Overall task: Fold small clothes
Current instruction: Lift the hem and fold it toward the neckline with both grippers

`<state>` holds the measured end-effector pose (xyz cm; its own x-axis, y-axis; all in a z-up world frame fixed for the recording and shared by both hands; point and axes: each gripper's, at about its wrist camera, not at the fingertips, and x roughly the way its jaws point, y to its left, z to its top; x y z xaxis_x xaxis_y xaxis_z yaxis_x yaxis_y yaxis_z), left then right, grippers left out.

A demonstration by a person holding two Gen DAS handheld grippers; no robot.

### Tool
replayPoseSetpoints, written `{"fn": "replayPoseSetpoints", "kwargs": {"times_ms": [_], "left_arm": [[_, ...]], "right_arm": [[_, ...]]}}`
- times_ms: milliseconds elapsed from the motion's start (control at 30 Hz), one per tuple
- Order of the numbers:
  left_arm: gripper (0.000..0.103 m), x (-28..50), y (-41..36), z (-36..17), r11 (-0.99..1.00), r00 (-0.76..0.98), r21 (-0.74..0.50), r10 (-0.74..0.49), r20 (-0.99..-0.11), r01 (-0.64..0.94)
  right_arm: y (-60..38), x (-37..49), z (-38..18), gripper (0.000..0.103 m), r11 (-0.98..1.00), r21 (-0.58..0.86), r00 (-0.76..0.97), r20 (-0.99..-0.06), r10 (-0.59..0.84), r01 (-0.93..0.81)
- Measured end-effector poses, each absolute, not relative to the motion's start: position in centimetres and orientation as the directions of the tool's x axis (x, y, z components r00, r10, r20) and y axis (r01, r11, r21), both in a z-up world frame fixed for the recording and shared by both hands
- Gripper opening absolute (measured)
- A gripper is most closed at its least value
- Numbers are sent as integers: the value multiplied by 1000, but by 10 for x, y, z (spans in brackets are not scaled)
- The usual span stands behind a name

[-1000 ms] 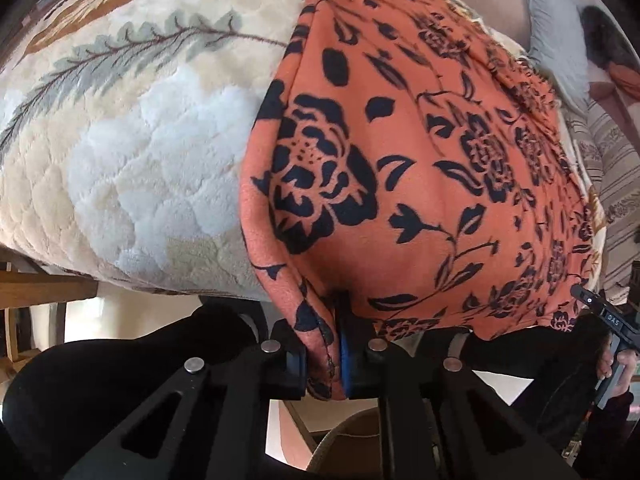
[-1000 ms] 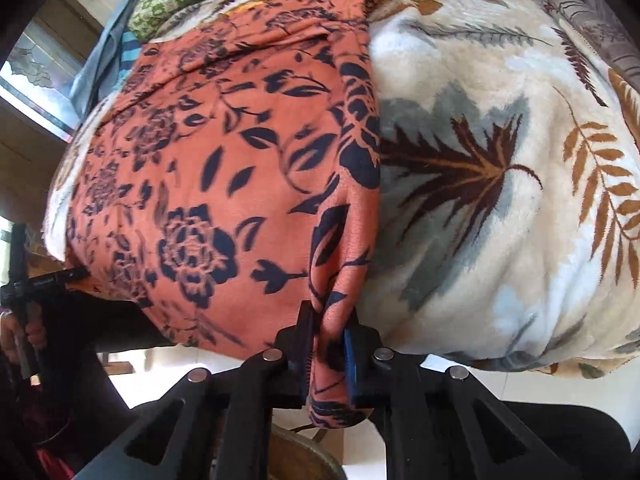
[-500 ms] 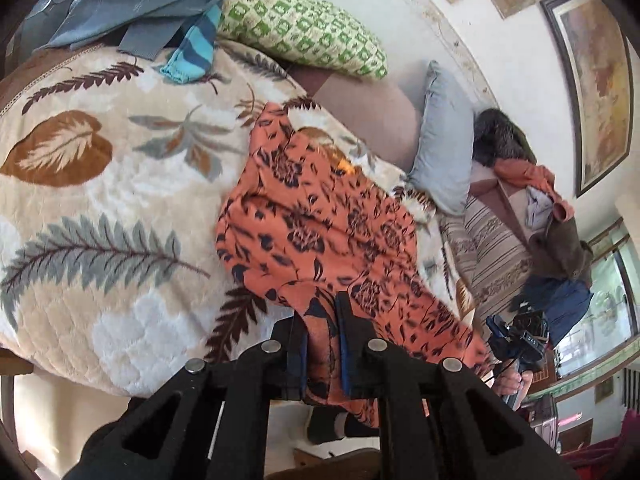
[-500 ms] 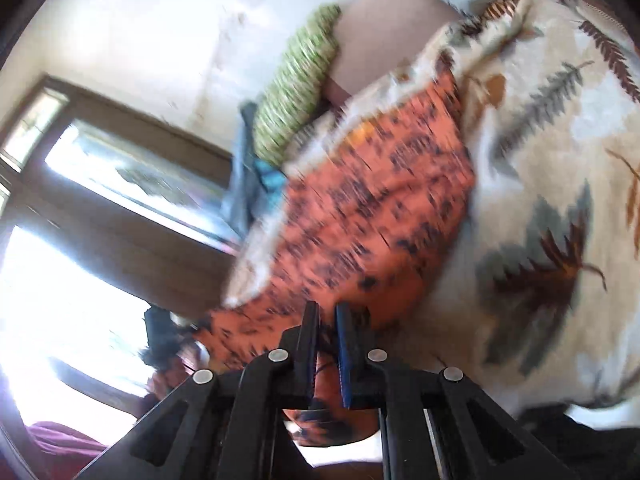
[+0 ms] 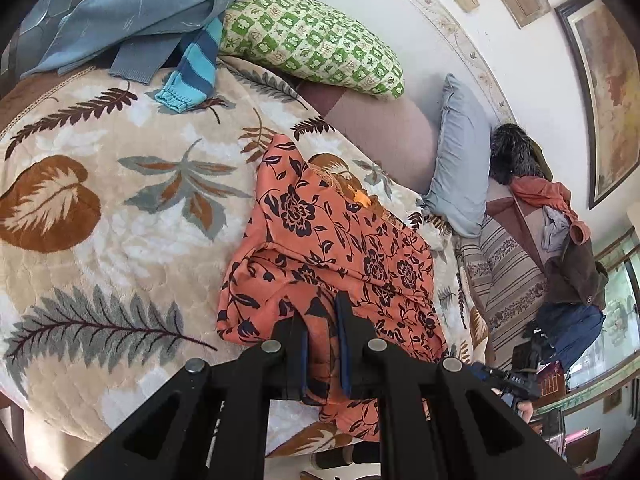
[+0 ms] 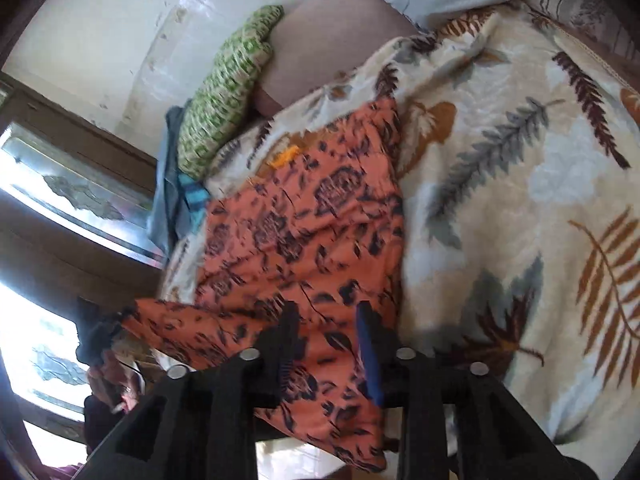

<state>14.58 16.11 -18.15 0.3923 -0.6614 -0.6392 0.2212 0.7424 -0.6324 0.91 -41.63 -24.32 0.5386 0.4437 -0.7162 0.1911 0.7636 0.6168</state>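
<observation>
Left tool (image 5: 323, 344) is clamped on a bunched hem of the orange flowered garment (image 5: 344, 248); the cloth runs up between its jaws and spreads ahead of it over the leaf-patterned blanket (image 5: 120, 216) on the bed. Right tool (image 6: 328, 344) has just been opening: its jaws stand apart with the garment's near edge (image 6: 304, 240) lying loose between them, pads not pressing. Risk, as I judge it: with one corner let go and the other held up, the fold can go lopsided; the freed side hangs past the bed edge below the right tool and may slide off under its own weight, dragging the laid part askew. If the left tool pulls on, the thin cloth could bunch or the doubled layer ahead of it unroll. A snag on the open right jaws when they back away is also possible. Against a second ago: both tools then gripped the hem low at the bed edge, garment flat and filling the view; now the view takes in a green checked pillow (image 5: 312, 44) and blue clothes (image 5: 152, 20) far ahead, the near hem is carried forward over the garment, and the right grip is released.
</observation>
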Motion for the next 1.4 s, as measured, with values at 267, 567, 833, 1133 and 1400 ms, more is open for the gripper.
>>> {"fn": "replayPoseSetpoints", "kwargs": {"times_ms": [267, 567, 833, 1133, 1400], "left_arm": [[12, 122, 168, -172, 751, 403, -618, -653, -641, 233], [12, 110, 167, -164, 759, 414, -611, -642, -645, 224], [12, 133, 170, -144, 764, 449, -605, -632, -632, 225], [12, 251, 136, -131, 776, 480, -599, -609, -631, 198], [51, 380, 98, -200, 876, 461, -482, -432, -775, 10]], "right_arm": [[-378, -12, -305, 64, 749, 638, 488, -719, 494, 182], [-350, -17, -322, 9, 757, 633, 424, -737, 526, 160], [-393, -14, -245, 8, 556, 831, 653, -424, 627, 6], [-459, 91, -206, 8, 431, 901, 807, -217, 549, -51], [-500, 197, -277, 39, 399, 890, 816, -393, 425, 221]]}}
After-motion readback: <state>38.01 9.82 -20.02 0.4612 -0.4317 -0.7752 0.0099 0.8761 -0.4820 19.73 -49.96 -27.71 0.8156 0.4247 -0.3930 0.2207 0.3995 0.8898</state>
